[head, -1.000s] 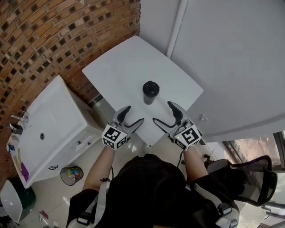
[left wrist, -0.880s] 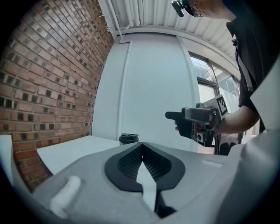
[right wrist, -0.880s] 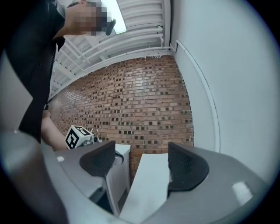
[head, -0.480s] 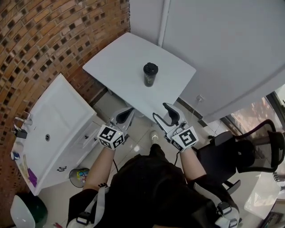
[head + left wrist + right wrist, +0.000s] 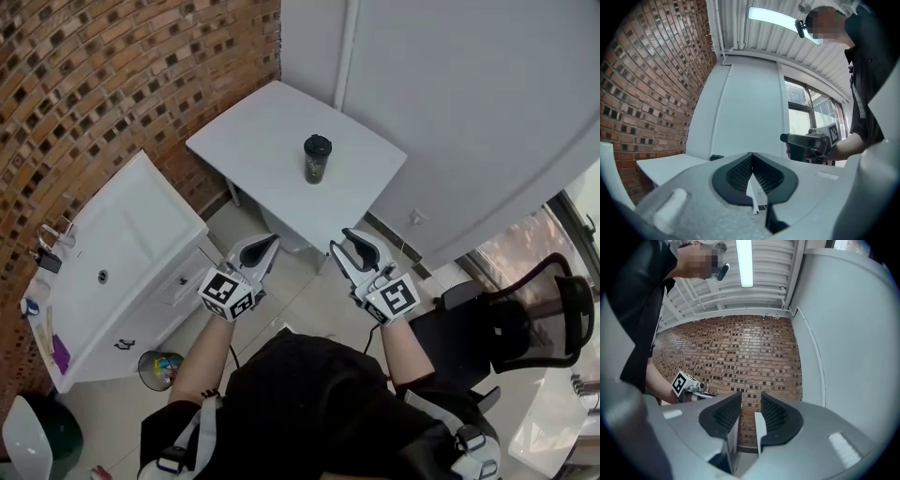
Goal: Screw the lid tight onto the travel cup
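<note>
Travel cup (image 5: 317, 161): dark cylinder, round black lid (image 5: 317, 144), smooth white table (image 5: 253, 150).
Left gripper (image 5: 265, 243) pressed together; right gripper (image 5: 343, 244) just closing, slim gap, empty.

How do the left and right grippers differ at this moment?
The left gripper has its jaws shut; the right gripper has them slightly apart, having just been closing. The left gripper points toward the white wall, the right gripper toward the brick wall. Shared: both are empty, held off the table, clear of the travel cup.
</note>
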The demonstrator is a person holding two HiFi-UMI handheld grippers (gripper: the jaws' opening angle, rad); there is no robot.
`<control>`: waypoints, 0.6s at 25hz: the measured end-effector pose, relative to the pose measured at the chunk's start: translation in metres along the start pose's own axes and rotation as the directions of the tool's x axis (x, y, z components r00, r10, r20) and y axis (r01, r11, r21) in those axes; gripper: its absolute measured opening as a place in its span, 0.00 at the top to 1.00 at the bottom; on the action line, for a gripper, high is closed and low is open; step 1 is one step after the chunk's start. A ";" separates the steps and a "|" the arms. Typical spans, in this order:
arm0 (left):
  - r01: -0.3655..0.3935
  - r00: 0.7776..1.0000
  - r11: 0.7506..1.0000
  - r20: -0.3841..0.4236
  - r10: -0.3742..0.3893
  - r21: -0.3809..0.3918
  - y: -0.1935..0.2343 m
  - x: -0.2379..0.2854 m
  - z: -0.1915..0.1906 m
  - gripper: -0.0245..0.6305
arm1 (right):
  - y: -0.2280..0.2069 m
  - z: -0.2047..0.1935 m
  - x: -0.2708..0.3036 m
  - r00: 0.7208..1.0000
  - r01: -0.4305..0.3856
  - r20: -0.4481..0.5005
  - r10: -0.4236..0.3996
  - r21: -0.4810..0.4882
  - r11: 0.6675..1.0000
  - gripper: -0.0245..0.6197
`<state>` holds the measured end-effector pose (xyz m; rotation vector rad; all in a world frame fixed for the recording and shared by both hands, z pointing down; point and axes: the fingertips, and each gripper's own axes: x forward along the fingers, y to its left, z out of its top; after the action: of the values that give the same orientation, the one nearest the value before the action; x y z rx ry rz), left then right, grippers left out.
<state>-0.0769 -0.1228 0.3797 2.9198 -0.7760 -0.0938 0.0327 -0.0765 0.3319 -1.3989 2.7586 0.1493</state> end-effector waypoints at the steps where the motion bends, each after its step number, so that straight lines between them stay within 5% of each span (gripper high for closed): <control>1: 0.000 1.000 1.000 0.009 0.001 -0.008 -0.001 -0.002 0.002 0.96 | -0.003 0.001 -0.002 1.000 0.005 0.005 -0.005 -0.001 1.000 0.77; 4: -0.016 0.999 0.999 0.036 0.017 -0.029 -0.015 -0.009 0.007 0.96 | -0.009 0.004 -0.017 1.000 0.013 -0.002 -0.013 -0.012 1.000 0.96; 15: -0.045 0.999 0.999 0.005 0.045 -0.022 -0.044 -0.019 -0.006 0.96 | -0.002 -0.003 -0.034 1.000 -0.016 -0.013 0.017 0.009 1.000 0.96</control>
<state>-0.0711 -0.0743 0.3807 2.8815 -0.8353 -0.1059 0.0541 -0.0510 0.3379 -1.3802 2.7781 0.1285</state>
